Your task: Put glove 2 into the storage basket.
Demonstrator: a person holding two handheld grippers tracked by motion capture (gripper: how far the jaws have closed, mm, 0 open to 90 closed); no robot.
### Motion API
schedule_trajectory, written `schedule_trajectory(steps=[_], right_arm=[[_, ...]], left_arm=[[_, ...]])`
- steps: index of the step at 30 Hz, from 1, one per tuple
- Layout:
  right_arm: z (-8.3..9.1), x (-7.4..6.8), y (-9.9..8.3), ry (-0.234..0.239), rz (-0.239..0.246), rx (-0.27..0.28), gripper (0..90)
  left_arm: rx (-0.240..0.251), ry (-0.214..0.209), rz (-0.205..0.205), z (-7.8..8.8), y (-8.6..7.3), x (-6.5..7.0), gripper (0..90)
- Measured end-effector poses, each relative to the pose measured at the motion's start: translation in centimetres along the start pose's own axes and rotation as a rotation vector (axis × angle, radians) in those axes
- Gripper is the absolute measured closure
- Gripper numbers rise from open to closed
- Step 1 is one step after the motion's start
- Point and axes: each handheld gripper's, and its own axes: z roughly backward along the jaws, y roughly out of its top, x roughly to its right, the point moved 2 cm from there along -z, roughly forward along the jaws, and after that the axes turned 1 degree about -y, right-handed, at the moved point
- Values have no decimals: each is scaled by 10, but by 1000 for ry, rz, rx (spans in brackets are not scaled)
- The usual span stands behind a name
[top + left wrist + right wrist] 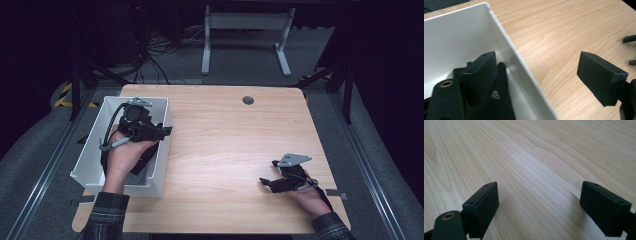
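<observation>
both grippers stand with jaws apart, holding nothing. left gripper (165,131) straddles the bin (95,134) wall, one jaw inside beside a dark thing (501,100) i can't identify; closing now would likely pinch the wall. right gripper (267,172) rests on the desk (225,145).

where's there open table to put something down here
The widest bare patch of the wooden table lies between the white bin and the right gripper, running back to the small grommet near the far edge. It is crowded at the left: the left gripper straddles the bin's right wall, jaws apart, with dark items inside the bin.
</observation>
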Motion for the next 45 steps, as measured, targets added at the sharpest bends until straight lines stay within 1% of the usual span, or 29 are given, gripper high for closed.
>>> schedule_trajectory(steps=[1, 2, 3, 5, 8, 12, 15, 19, 22, 26, 27, 30, 35, 37, 43, 45], right_arm=[[0, 0, 0, 0, 0, 0, 159], [0, 0, 0, 0, 0, 0, 160], [0, 0, 0, 0, 0, 0, 160], [0, 0, 0, 0, 0, 0, 159], [0, 0, 0, 0, 0, 0, 159], [0, 0, 0, -1, -1, -1, 159], [0, 0, 0, -1, 0, 0, 159], [0, 0, 0, -1, 0, -1, 159], [0, 0, 0, -1, 0, 0, 159], [0, 0, 0, 0, 1, 0, 159], [0, 0, 0, -1, 0, 0, 159], [0, 0, 0, 0, 1, 0, 159], [0, 0, 0, 1, 1, 0, 159], [0, 0, 0, 1, 1, 0, 158], [0, 0, 0, 1, 1, 0, 158], [0, 0, 0, 1, 1, 0, 158]], left_arm=[[8, -14, -8, -1, 3, 8, 173], [18, -23, -8, -2, 4, 13, 174], [18, -23, -8, -2, 4, 13, 173], [31, -42, -21, -3, 6, 22, 173], [38, -58, -35, -6, 7, 33, 172], [35, -95, -55, -13, 7, 47, 170], [33, -109, -62, -20, 6, 57, 160], [29, -128, -87, -28, 5, 70, 158], [21, -140, -104, -35, 2, 82, 158], [9, -155, -124, -46, -2, 97, 153], [10, -159, -121, -48, -3, 100, 153], [3, -164, -135, -56, -7, 108, 153], [-22, -177, -156, -75, -19, 121, 153], [-40, -184, -162, -82, -23, 125, 153], [-66, -198, -176, -101, -38, 133, 153], [-73, -211, -178, -109, -44, 136, 152]])
